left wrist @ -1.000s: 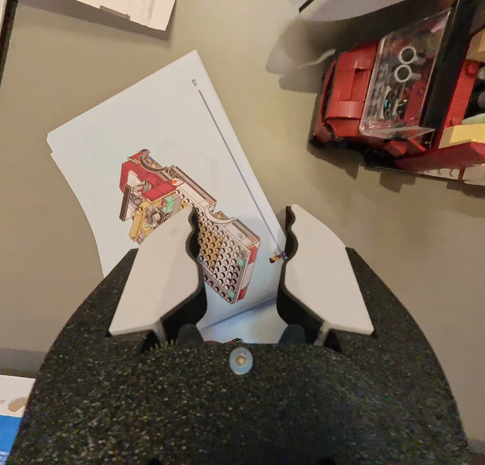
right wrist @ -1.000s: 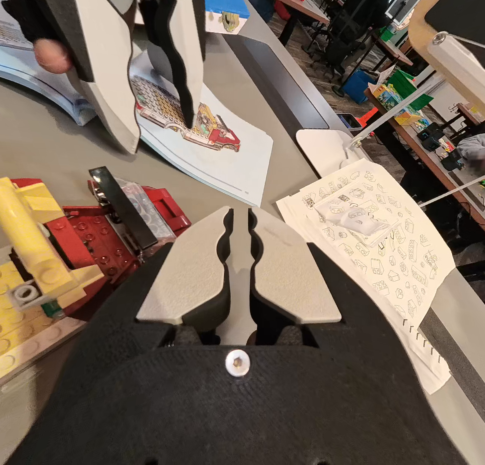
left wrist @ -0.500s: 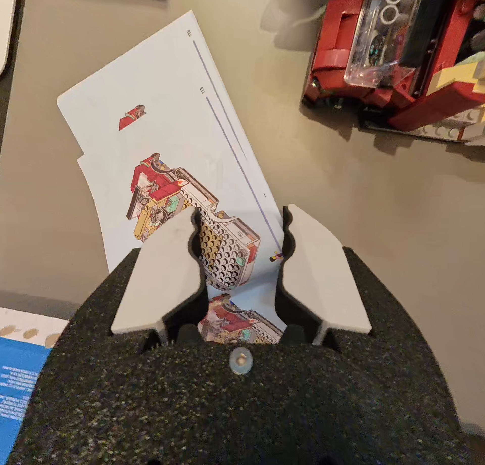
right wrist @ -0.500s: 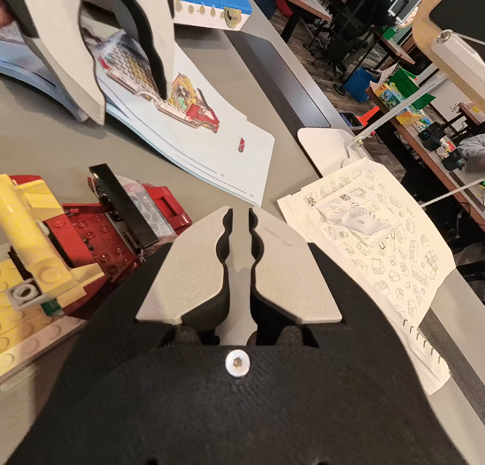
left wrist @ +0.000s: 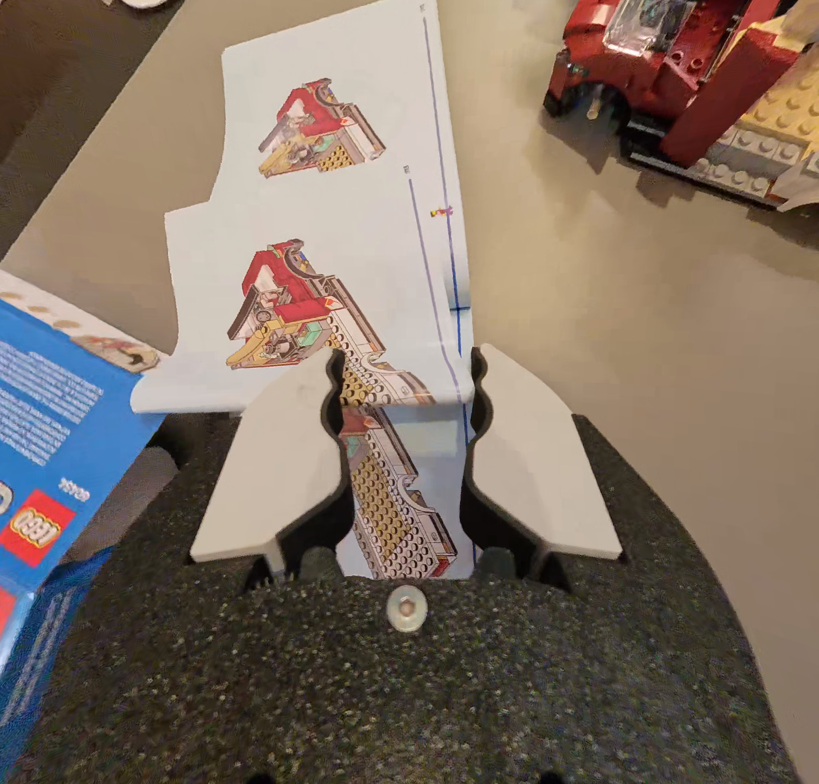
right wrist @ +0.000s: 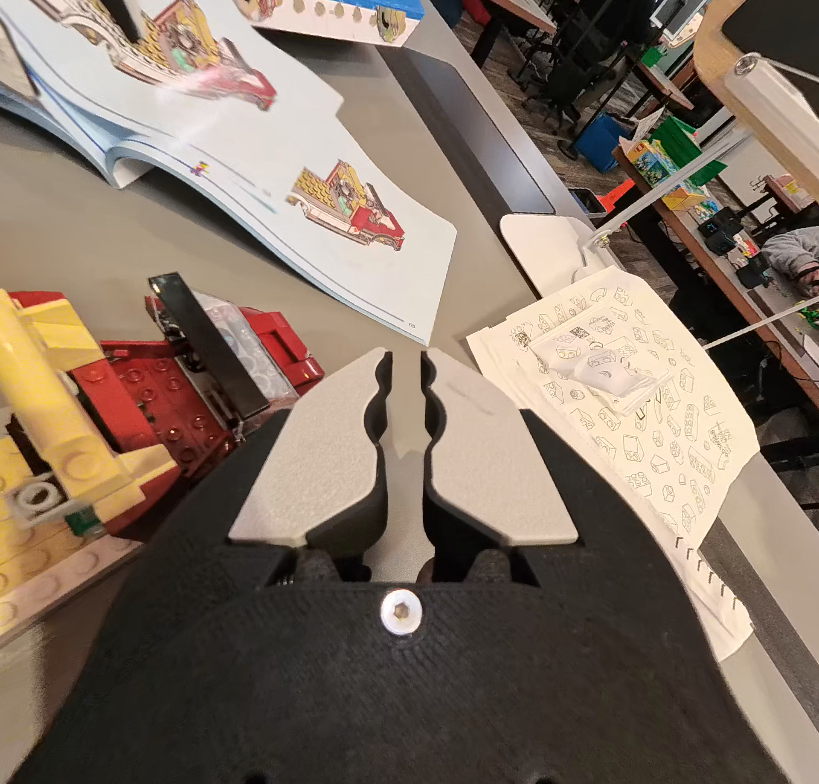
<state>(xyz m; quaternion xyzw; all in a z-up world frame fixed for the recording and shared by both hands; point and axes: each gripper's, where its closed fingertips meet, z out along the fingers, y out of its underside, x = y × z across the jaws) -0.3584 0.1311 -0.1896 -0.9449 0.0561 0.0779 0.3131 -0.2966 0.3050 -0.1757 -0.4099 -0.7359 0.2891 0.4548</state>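
Two tongs show. Left tongs [left wrist: 403, 355] stand wide apart over the open picture booklet [left wrist: 319, 213], a lifted page between the tips, not squeezed. Right tongs [right wrist: 406, 355] are nearly closed on nothing, above the grey table [right wrist: 66, 231], near the red brick car [right wrist: 168, 386] and printed paper bags [right wrist: 620, 408].

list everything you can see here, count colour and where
booklet: one, pale blue pages, open on the table, some pages lifted under the left gripper
brick model: one, red and yellow with a clear part, table's left in the right wrist view
box: one, blue, beside the booklet
printed bags: a stack, white, table edge
table: one, grey-tan
left gripper: open, over the booklet
right gripper: narrow gap, nothing between the fingers
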